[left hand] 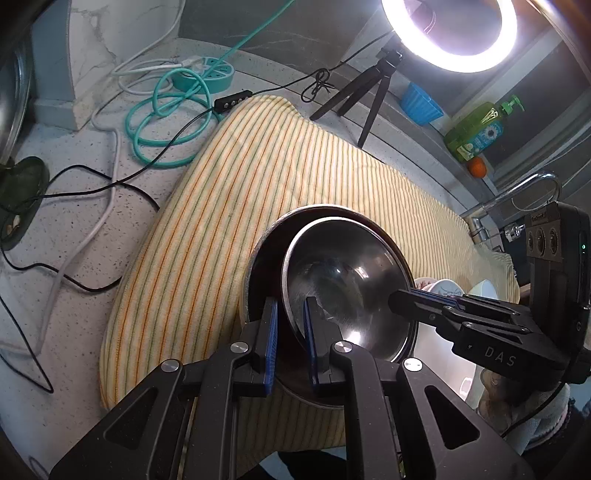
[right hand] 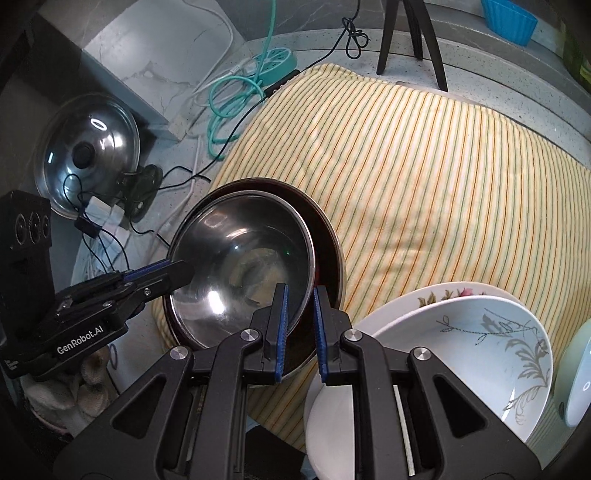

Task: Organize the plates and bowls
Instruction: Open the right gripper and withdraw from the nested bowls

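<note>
Left hand-held gripper (left hand: 290, 332): narrow gap, pads straddling the steel bowl's (left hand: 343, 284) near rim, contact unclear.
Right hand-held gripper (right hand: 300, 325): same story, narrow, fingers either side of that rim.
Steel bowl: nested, tilted, inside a larger dark-lined bowl (right hand: 328, 236) on the striped cloth (left hand: 258, 177).
Right of it: white patterned bowls (right hand: 461, 332), stacked.
Farther back: teal cable (left hand: 166, 122), tripod (left hand: 354, 96), ring light (left hand: 448, 33) on the tabletop (left hand: 74, 184); pot lid (right hand: 88, 147) leaning left.

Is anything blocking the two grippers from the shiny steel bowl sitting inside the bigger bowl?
Nothing visible does. The left gripper and the right gripper each already straddle the rim of the shiny steel bowl, which sits nested inside the larger dark-rimmed bowl.
</note>
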Demonstrator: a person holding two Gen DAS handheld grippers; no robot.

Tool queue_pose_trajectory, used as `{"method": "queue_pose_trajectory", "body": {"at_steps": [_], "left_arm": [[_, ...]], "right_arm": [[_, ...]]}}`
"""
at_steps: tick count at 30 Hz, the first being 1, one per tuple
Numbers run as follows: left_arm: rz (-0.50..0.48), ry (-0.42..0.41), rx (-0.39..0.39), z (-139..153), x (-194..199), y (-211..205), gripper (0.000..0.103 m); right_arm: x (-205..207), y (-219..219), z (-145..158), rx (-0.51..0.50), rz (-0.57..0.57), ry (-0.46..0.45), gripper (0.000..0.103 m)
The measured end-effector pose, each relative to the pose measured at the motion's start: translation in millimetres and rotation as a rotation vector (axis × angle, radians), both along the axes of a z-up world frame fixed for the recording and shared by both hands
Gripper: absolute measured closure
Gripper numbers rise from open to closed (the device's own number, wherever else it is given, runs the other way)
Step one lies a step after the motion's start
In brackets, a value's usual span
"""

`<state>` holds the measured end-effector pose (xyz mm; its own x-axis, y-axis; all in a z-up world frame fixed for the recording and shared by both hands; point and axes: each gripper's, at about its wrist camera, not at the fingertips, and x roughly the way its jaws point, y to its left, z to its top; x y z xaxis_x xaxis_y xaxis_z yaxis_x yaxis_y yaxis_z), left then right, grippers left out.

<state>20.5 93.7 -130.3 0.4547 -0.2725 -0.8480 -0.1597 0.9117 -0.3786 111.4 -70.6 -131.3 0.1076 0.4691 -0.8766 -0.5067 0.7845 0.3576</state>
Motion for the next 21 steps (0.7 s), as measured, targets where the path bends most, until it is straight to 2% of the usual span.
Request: {"method": "queue_pose_trajectory", "body": {"at_steps": [8,11,13,21], "left_arm": [[-0.019,0.017,0.02,-2.1,1.3,-2.1,0.09],[-0.018,0.017,0.014,-1.9,3.0,-1.4,0.086],[-0.02,0.016,0.014,-1.6,3.3,-1.8,0.085],[-0.018,0.021,0.02,-1.9,3.1,-1.5,0.084]], "right_arm": [[-3.0,8.3,2.9,-0.041,0.033,-0.04,0.087],[-3.2,7.4,4.1,-0.021,0.032,-0.033,0.075],[-4.2,6.9,5.7,-0.01,0.032,-0.038,0.071],[-7.2,7.7,5.7,-0.006,0.032,-0.034,0.07]]}}
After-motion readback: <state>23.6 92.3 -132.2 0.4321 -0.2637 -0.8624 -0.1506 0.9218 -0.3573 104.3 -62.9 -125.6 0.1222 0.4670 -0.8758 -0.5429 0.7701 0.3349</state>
